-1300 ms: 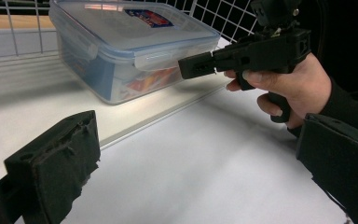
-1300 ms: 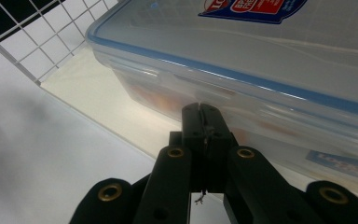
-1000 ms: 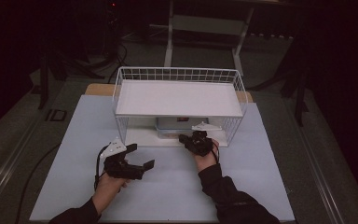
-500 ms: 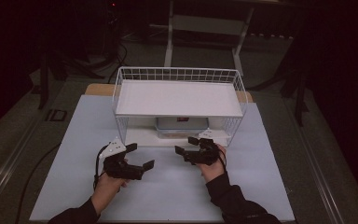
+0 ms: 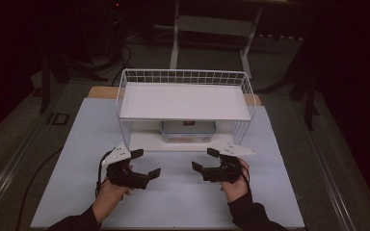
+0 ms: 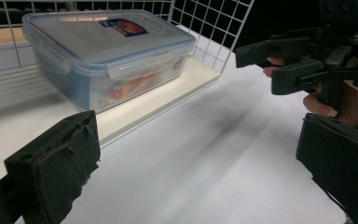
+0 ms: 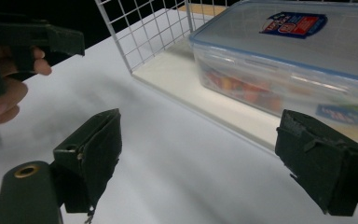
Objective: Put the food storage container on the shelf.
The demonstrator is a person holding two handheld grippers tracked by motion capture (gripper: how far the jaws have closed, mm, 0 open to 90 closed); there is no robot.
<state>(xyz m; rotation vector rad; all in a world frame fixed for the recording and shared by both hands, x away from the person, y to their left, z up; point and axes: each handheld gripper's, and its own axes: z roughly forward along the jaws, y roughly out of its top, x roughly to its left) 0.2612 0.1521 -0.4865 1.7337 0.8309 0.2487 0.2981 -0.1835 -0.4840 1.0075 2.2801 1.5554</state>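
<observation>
Food box (image 6: pixel 107 56): label (image 7: pixel 292 23) apparently unreadable, blurred.

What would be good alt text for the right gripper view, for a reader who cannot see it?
A clear plastic container with a blue-rimmed lid sits on the lower shelf of a white wire rack, upper right. The right gripper is open on the white table before it; the left gripper shows upper left.

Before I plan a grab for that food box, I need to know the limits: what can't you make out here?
- Food box, high view: the rack's upper shelf covers most of it.
- Box contents, left gripper view: blurred colours behind cloudy plastic.
- Lid label, right gripper view: print too small to read.
- Box's far end, right gripper view: cut off by the frame edge.
- Its back side: hidden in both gripper views.
</observation>
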